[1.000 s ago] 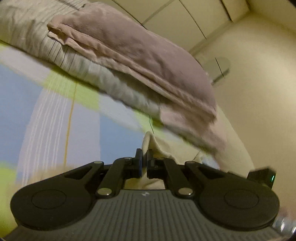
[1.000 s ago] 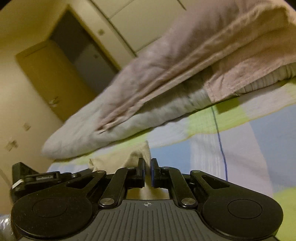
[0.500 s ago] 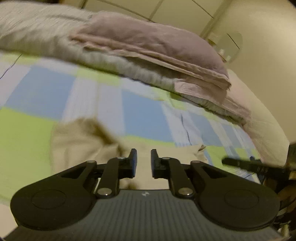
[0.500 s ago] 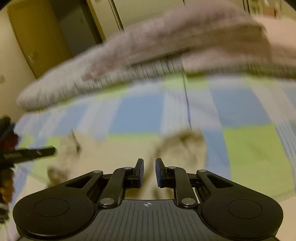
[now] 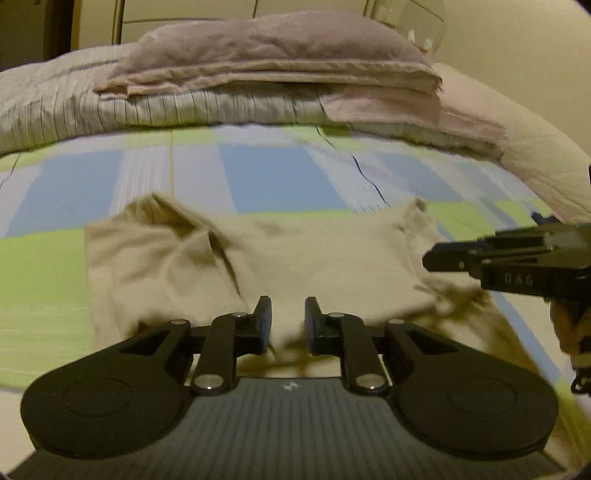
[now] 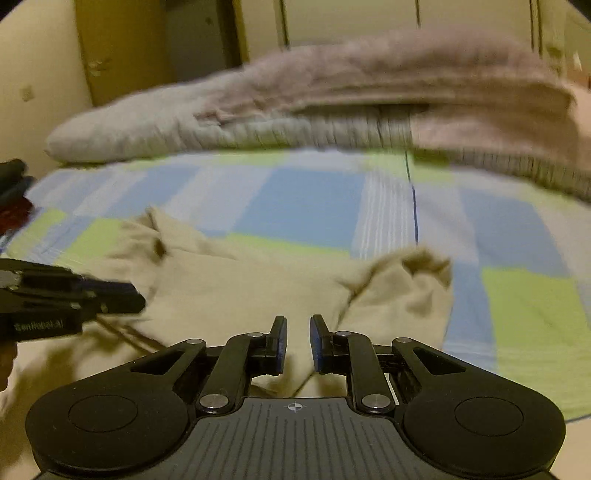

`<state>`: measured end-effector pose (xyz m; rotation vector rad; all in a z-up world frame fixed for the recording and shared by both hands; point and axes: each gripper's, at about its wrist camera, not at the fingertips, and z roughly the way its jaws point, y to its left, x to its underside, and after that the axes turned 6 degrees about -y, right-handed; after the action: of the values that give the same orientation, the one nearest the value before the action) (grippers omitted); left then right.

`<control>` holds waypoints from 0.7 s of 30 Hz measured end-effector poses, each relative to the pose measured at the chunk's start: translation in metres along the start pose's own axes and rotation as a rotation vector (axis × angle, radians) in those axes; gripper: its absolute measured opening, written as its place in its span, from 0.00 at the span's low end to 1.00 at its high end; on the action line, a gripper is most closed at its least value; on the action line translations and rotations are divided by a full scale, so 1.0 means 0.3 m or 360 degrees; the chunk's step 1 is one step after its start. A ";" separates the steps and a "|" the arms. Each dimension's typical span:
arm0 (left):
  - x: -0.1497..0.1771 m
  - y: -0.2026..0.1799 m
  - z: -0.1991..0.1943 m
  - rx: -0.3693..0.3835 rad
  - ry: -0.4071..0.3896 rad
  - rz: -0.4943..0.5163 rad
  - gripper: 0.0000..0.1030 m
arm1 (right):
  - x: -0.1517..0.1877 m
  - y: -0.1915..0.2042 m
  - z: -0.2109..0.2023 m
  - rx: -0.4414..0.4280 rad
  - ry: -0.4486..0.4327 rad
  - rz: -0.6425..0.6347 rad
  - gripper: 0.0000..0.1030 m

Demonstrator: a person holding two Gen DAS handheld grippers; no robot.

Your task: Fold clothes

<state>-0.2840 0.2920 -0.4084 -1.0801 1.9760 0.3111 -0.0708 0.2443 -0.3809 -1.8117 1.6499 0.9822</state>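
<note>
A beige garment [image 5: 295, 258] lies spread on the checked bedsheet [image 5: 280, 177], its two far corners rumpled. My left gripper [image 5: 287, 325] hovers open just above its near edge, nothing between the fingers. In the right wrist view the same beige garment [image 6: 258, 291] lies below my right gripper [image 6: 297, 345], which is open too and holds nothing. Each gripper shows in the other's view: the right gripper [image 5: 517, 262] at the right edge, the left gripper [image 6: 66, 299] at the left edge, both beside the garment.
A folded mauve blanket [image 5: 273, 55] lies on a striped grey quilt [image 5: 147, 107] along the far side of the bed. A pale pillow [image 5: 535, 147] sits at the right. Cupboard doors [image 6: 369, 22] and a yellow door [image 6: 122, 48] stand behind the bed.
Both grippers were shut on the beige garment one second ago. They have opened and let it drop, and it now lies spread on the sheet. Both views have tilted down and levelled.
</note>
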 end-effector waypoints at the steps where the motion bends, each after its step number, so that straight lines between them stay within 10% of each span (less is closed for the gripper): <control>1: 0.023 -0.008 -0.009 -0.0015 0.0041 0.0010 0.15 | 0.016 0.009 0.005 0.0008 0.0022 -0.0023 0.16; 4: 0.124 -0.024 -0.069 -0.0076 0.0152 -0.0004 0.14 | 0.140 0.031 0.007 0.0100 0.0265 -0.0095 0.16; 12: 0.398 -0.038 -0.440 -0.0084 0.0107 -0.0172 0.15 | 0.429 0.122 -0.382 0.0251 0.0215 -0.0016 0.16; 21: 0.526 -0.041 -0.770 -0.0141 0.0382 -0.0231 0.15 | 0.586 0.261 -0.701 0.0508 0.0556 0.0211 0.16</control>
<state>-0.4463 0.0649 -0.3859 -1.3644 2.0947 0.1995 -0.1091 -0.0382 -0.3797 -1.7402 2.0234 0.4301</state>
